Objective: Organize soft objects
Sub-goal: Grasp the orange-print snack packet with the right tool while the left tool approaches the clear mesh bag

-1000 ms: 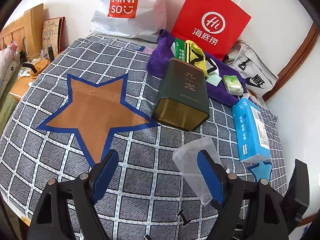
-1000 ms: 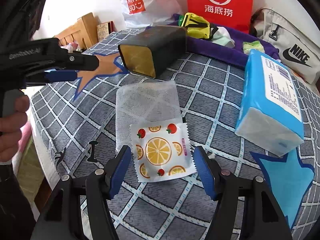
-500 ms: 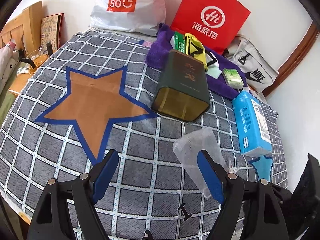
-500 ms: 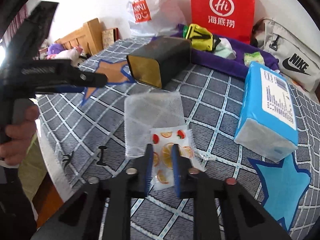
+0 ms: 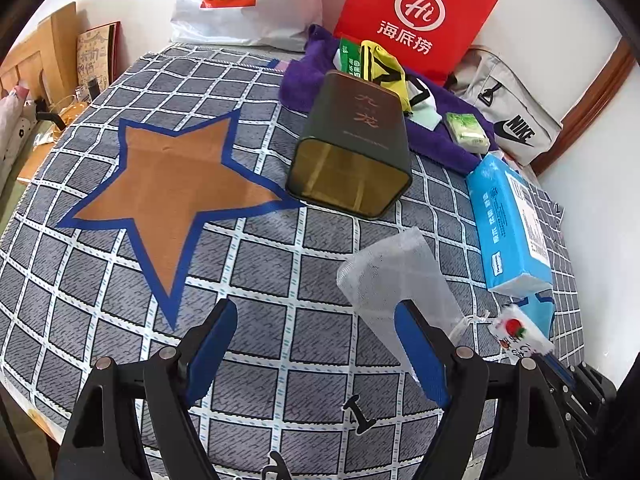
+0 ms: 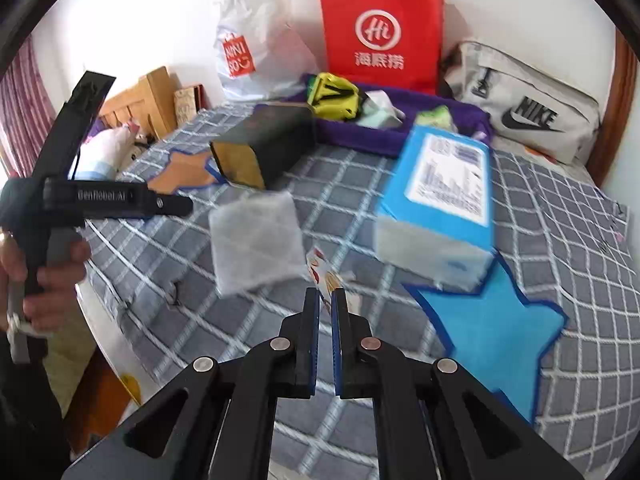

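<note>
My right gripper [image 6: 326, 296] is shut on a fruit-print sachet [image 6: 325, 274] and holds it lifted off the checked cloth; the sachet also shows in the left wrist view [image 5: 518, 330]. A white mesh pouch [image 6: 256, 248] lies flat just left of the sachet, and in the left wrist view [image 5: 396, 276] it sits by the right finger. My left gripper [image 5: 316, 344] is open and empty, hovering low over the cloth. A dark tin [image 5: 354, 152] lies on its side, its open mouth facing me. A blue tissue pack [image 5: 510, 224] lies to the right.
A purple towel [image 5: 304, 80] at the back holds a yellow pouch [image 5: 380, 68] and small packets. Behind stand a red paper bag [image 5: 412, 20], a white Miniso bag [image 5: 240, 0] and a grey Nike bag [image 5: 516, 128]. An orange star [image 5: 172, 184] and a blue star [image 6: 492, 328] mark the cloth.
My right gripper closed on the fruit-print sachet and lifted it off the cloth, drawing back from the mesh pouch. My left gripper stayed open and rose slightly.
</note>
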Demonstrator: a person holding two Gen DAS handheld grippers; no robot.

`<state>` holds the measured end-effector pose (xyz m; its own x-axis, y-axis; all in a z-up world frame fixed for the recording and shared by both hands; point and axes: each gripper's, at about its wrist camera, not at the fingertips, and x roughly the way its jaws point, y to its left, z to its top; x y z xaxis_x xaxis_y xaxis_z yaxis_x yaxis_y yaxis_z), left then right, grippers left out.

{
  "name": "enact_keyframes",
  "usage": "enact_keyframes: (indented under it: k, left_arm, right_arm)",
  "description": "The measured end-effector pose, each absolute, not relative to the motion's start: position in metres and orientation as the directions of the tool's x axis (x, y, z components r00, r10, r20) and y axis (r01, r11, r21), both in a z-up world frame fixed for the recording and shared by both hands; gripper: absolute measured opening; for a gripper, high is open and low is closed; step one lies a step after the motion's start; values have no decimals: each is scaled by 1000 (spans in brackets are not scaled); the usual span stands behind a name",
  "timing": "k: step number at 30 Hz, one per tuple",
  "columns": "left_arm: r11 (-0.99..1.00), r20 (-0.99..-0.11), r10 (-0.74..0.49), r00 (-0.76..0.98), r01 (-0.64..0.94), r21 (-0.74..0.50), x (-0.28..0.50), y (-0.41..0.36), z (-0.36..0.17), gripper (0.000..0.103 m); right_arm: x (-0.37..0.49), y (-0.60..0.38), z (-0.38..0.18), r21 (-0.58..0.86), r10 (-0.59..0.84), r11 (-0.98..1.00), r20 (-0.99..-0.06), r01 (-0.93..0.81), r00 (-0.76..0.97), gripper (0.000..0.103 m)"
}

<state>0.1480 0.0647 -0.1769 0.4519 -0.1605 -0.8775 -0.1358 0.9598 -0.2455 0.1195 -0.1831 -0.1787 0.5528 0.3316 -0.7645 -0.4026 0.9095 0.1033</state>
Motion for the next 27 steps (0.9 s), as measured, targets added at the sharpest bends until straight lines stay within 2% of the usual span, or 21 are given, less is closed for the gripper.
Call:
enact_keyframes:
  k: [5, 7, 9, 11, 16, 18, 22, 27]
  left_arm:
    - [960, -881, -171, 441, -128, -250, 149, 59, -181, 80]
    - [960, -884, -175, 434, -124, -251, 150, 57, -183, 80]
    - [961, -885, -173, 432, -122, -248, 150, 56, -185, 80]
    - [959, -885, -178, 430, -125, -254, 150, 56, -186, 80]
    - [959, -889, -181, 421, -123, -254, 150, 55, -190, 80]
    - [961, -890, -179, 420, -121, -250, 150, 55, -190, 80]
    - [959, -889, -181, 421, -126, -255, 149, 59, -190, 80]
    - [957, -885, -188, 426, -121, -262, 148, 63, -188, 80]
  right_arm:
    - [114, -210, -197, 94, 275, 934, -806, -346, 525, 7]
    - [110, -217, -201, 95, 275, 932, -814, -351, 511, 14]
    - [103, -222, -203, 84, 266, 935, -810, -345, 523, 37]
    - [99, -226, -201, 82, 266, 937, -796, -339, 544, 53]
    - [101, -223, -191, 92, 283, 939, -754, -331, 592, 63]
    - [107, -218, -192, 63, 275, 937, -740, -344, 614, 76]
    - [128, -210, -205, 7, 228, 940, -757, -342, 612, 78]
    - [152, -210, -227, 37, 224, 946, -791, -321, 569, 78]
